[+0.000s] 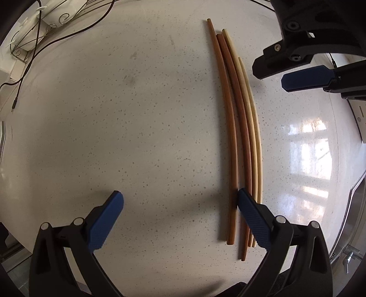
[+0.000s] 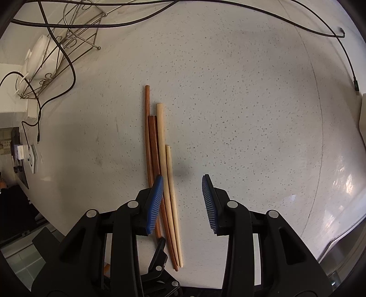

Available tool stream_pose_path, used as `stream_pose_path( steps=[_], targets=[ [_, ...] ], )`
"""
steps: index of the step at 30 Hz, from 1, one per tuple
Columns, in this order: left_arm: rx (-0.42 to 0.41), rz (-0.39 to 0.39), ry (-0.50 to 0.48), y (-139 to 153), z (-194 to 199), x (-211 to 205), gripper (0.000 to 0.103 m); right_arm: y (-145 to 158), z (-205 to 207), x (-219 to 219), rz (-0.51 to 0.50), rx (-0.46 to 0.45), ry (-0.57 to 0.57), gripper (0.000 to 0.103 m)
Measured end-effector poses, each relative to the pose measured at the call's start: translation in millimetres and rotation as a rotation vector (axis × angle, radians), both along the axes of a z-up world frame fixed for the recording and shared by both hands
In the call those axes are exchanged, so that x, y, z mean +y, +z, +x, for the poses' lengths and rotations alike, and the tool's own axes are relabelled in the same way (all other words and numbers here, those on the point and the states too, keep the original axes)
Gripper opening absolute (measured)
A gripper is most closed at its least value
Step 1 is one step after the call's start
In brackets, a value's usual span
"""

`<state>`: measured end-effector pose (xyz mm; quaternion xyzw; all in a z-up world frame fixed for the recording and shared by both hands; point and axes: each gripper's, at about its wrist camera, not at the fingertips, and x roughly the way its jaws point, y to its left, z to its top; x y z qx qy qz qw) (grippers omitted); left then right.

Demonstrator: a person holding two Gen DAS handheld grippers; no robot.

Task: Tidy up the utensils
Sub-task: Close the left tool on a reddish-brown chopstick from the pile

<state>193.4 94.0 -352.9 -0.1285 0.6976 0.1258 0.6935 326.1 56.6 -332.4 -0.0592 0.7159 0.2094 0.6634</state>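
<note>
While we look down along both grippers, we see four chopsticks lying side by side on a pale speckled countertop, two of dark reddish wood and two of light wood, their ends staggered rather than flush. Our left gripper has its jaws spread wide with nothing between them; its right blue pad sits over the near part of the bundle, at or just above the dark sticks, though we cannot tell whether it touches them. Our right gripper stands partly spread with only bare counter between its pads; its left pad lies over the dark sticks, and the two pale ones run just inside it. From the left wrist view we see the right gripper reaching in from the upper right, near the far ends of the sticks. Well apart, at the far left of the counter, we see a wire rack holding something white, and dark cables trail across the surface.
</note>
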Motion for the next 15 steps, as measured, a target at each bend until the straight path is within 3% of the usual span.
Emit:
stream_pose_path(
  steps=[9, 12, 15],
  targets=[
    [0.008, -0.003, -0.002, 0.5, 0.9, 5.9, 0.097, 0.4, -0.9, 3.7, -0.03, -0.027, 0.01, 0.034],
    [0.007, -0.003, -0.004, 2.1, -1.1, 5.3, 0.093, 1.0, -1.8, 5.4, -0.028, -0.025, 0.008, 0.034],
    [0.003, 0.0, -0.015, 5.1, -1.7, 2.7, 0.081, 1.8, -0.4, 2.5, -0.022, -0.025, -0.001, 0.034]
  ],
)
